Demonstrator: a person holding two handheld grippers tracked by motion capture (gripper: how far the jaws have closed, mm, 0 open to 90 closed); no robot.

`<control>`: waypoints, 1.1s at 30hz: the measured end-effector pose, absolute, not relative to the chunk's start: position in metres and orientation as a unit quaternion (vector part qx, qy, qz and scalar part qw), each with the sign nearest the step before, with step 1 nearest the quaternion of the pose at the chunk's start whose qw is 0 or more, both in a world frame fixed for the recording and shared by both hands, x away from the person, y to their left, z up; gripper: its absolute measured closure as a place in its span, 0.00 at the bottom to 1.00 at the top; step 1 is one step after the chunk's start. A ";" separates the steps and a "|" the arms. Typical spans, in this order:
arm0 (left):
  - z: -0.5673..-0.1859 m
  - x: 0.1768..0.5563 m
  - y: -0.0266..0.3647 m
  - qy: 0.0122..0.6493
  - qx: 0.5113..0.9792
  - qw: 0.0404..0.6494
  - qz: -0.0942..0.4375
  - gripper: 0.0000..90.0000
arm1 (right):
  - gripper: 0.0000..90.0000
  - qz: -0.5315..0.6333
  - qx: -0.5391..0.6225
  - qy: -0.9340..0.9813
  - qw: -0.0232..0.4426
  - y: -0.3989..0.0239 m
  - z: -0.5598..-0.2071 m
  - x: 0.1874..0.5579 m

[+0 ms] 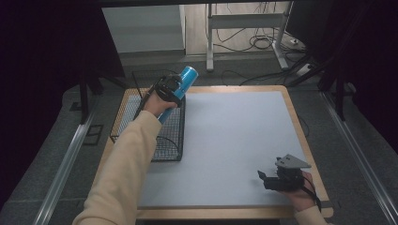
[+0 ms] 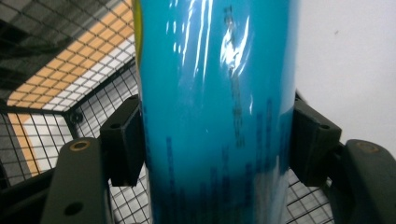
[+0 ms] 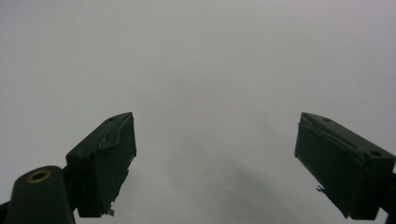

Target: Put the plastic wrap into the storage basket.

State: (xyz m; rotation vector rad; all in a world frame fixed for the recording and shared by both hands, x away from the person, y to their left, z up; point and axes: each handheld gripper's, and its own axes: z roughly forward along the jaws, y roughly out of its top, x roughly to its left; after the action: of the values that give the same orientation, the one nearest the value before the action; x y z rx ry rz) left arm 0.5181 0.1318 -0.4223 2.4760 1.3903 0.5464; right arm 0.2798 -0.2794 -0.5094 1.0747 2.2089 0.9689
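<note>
The left gripper (image 2: 217, 140) clamps its fingers (image 2: 122, 140) on a blue tube (image 2: 217, 93), above the wire basket (image 1: 170, 140); the tube's ends are cut off. The right gripper (image 3: 215, 163) fingers (image 3: 105, 163) gape, released, over bare worktop (image 1: 234, 140).

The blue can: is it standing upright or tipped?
Tipped. The blue can slants above the wire basket, clamped in the left claw.
</note>
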 end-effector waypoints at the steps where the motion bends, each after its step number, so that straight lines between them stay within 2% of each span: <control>1: -0.428 0.519 0.132 0.487 0.845 0.121 0.185 0.35 | 0.14 0.355 0.394 0.811 0.248 -0.280 -0.510 0.280; 11: -0.436 0.521 0.136 0.506 0.835 0.097 0.192 0.35 | 0.14 0.354 0.394 0.811 0.249 -0.279 -0.510 0.280; 28: -0.435 0.521 0.137 0.507 0.831 0.108 0.201 0.33 | 0.14 0.353 0.392 0.812 0.249 -0.279 -0.510 0.279; 31: -0.435 0.519 0.137 0.504 0.833 0.109 0.201 0.28 | 0.14 0.353 0.392 0.812 0.249 -0.279 -0.510 0.279; 33: -0.432 0.518 0.136 0.505 0.833 0.110 0.199 0.21 | 0.14 0.353 0.392 0.812 0.249 -0.279 -0.510 0.279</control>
State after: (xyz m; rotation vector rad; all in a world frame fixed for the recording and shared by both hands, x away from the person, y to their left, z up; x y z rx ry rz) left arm 0.5177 0.1358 -0.4322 2.4465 1.4836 0.5859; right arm 0.2794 -0.2788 -0.5100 1.0688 2.2127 0.9629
